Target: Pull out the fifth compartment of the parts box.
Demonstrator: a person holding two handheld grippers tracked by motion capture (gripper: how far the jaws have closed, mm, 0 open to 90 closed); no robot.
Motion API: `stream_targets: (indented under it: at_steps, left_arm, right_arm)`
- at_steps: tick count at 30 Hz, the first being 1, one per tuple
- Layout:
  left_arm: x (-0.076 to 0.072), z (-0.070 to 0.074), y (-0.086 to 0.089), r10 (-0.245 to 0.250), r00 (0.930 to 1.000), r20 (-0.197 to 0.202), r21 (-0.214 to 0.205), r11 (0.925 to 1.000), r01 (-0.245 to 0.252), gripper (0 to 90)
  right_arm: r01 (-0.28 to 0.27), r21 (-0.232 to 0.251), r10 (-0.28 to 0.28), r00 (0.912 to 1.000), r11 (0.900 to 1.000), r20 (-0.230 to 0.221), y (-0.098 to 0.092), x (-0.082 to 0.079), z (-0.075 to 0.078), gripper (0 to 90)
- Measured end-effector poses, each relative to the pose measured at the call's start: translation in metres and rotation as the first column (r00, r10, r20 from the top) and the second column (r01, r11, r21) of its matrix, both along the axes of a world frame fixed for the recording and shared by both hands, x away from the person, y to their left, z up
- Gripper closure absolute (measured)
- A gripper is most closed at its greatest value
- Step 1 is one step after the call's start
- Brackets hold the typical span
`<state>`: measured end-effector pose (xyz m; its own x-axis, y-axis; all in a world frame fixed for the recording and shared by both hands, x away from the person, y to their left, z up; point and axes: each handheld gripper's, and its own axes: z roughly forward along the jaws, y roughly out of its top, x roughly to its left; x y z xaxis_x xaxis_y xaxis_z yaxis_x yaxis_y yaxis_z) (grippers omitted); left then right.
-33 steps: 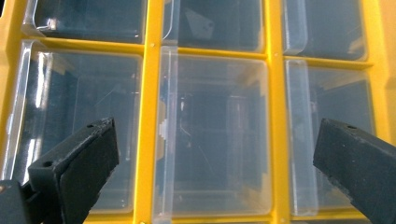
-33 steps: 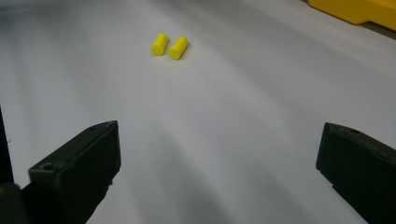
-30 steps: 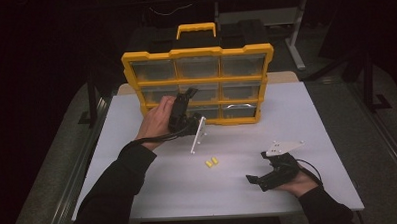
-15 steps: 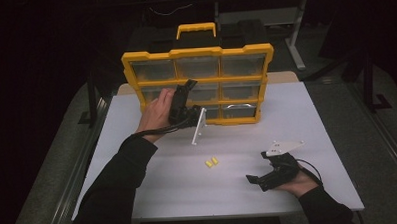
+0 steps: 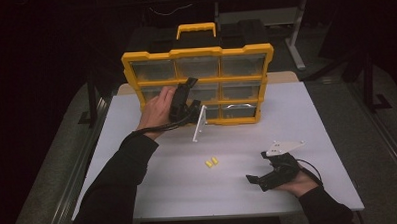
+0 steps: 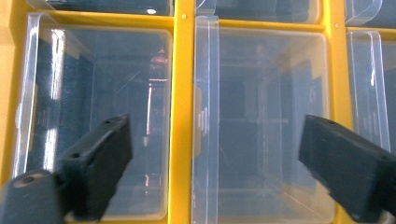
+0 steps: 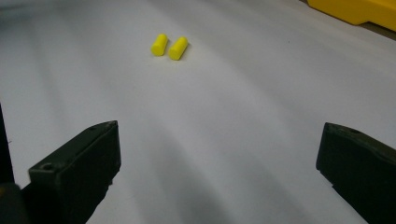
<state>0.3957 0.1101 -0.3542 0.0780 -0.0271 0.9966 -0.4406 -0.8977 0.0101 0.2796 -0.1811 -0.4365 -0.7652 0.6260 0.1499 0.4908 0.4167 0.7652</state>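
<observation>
Two black jaws of the left gripper (image 5: 188, 85) have just been closing a little but stand wide, gripping nothing, straddling the clear drawer (image 6: 261, 123) straight ahead in the yellow organizer (image 5: 199, 84) at the desk's (image 5: 139, 189) far edge

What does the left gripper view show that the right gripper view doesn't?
Left gripper view: clear drawers of the yellow organizer close up, with the left gripper and its jaws, which have just been closing, apart and pressing nothing. Right gripper view: two yellow cylinders lying on the white table beyond the right gripper, jaws open. Shared: the yellow organizer.
</observation>
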Motion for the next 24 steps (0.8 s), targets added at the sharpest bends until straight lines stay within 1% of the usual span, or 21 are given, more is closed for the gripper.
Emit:
stream_targets:
  at_steps: [3,10,13,16,22,24]
  left_arm:
    - [0.0004,0.0,-0.0007,0.005,1.0,0.005,0.008,1.0,-0.005,15.7]
    - [0.0005,0.0007,-0.0024,0.016,0.9998,0.01,0.009,0.9998,-0.016,29.2]
    - [0.0003,0.0013,-0.004,0.022,0.9997,0.011,-0.002,0.9998,-0.022,34.3]
    - [-0.0002,0.0015,-0.0053,0.026,0.9995,0.016,-0.004,0.9996,-0.026,38.9]
    - [-0.0002,0.0021,-0.0075,0.041,0.9991,0.009,-0.008,0.9991,-0.041,51.5]
    - [-0.0006,0.0025,-0.0079,0.041,0.9991,0.009,-0.012,0.9991,-0.041,53.2]
  right_arm:
    - [0.0,0.0,0.0,1.0,1.0,0.0,0.0001,0.0,0.0,0.0]
    - [0.0,0.001,0.0,1.0,1.0,0.0,-0.0001,0.0,0.0001,0.0]
    - [-0.001,0.001,0.001,1.0,1.0,0.0,-0.0001,0.0,0.0,0.0]
    - [0.0,0.001,0.0,1.0,1.0,0.0,-0.0001,0.0,0.0001,0.0]
    - [0.0,0.001,0.0,1.0,1.0,-0.001,-0.0001,0.0,0.0001,0.0]
    - [0.0,0.001,0.0,1.0,1.0,-0.001,-0.0002,0.0,0.0001,0.0]
